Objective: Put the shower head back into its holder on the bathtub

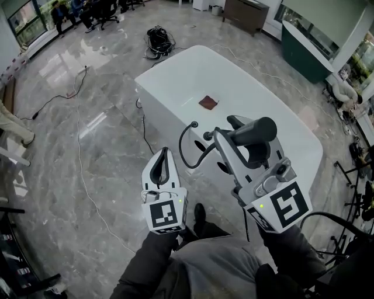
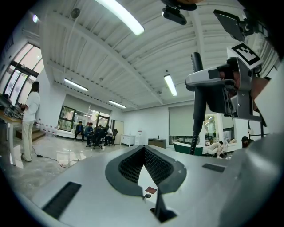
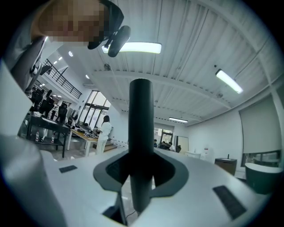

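A white bathtub (image 1: 175,82) stands on the marble floor ahead of me. My right gripper (image 1: 232,138) is shut on the dark shower head (image 1: 252,133), held above the tub's near rim. In the right gripper view the handle (image 3: 141,133) stands upright between the jaws of the right gripper (image 3: 141,170). A dark hose (image 1: 184,153) loops down from a small fitting (image 1: 194,124) on the rim. My left gripper (image 1: 165,153) hovers left of the hose, shut and empty. The left gripper view shows the left gripper (image 2: 144,150) with its tips meeting, and the held shower head (image 2: 197,111) to its right.
A small brown square (image 1: 208,103) lies inside the tub. Cables trail over the floor, with a black bundle (image 1: 159,40) beyond the tub. A green tub (image 1: 304,49) and a seated person (image 1: 345,90) are at the right. Seated people (image 1: 87,11) are far off.
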Demonstrator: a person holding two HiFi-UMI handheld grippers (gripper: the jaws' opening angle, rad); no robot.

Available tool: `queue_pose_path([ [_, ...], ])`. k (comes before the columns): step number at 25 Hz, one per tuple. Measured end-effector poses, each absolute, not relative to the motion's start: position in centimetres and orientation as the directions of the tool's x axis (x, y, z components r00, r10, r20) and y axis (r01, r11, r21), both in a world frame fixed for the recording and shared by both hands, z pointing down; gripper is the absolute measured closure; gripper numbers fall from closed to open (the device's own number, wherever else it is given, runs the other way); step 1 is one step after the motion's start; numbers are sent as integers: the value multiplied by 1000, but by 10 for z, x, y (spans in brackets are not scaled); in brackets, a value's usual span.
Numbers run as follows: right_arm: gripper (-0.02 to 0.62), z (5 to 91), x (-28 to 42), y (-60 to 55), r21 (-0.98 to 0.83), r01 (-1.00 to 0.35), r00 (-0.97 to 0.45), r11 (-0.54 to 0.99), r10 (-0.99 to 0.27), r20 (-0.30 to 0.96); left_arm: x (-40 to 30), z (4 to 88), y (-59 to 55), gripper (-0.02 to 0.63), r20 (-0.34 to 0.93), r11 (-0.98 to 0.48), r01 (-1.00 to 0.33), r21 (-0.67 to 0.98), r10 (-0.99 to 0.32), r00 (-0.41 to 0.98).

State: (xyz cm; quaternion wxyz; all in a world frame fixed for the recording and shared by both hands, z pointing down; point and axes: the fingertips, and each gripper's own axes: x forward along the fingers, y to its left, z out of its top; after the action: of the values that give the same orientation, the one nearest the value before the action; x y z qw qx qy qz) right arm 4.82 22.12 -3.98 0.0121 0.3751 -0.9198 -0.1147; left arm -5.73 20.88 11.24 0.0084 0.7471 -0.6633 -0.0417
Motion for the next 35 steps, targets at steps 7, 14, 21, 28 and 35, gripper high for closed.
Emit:
queue_pose_path([
  [7,479,-38,45,197,188,-668,-741,721,-667,-75,-70,111,190,603,-30,-70,-997,43,-997,69],
  [14,479,-24,53,159,159,-654,-755,740,-650,-82,-63,126,149,604,-4,-52,-998,26,-999,52],
  [21,479,-31,78,132,132,-635,-772,761,-626,-106,-35,114,114,604,-8,-51,-999,-13,-999,51],
  [28,479,-26,76,108,121,-622,-783,774,-612,-109,-35,119,93,604,5,-45,-999,-25,-999,44],
  [35,479,-20,61,82,125,-641,-767,757,-633,-100,-47,124,62,604,7,-70,-998,-2,-998,70],
])
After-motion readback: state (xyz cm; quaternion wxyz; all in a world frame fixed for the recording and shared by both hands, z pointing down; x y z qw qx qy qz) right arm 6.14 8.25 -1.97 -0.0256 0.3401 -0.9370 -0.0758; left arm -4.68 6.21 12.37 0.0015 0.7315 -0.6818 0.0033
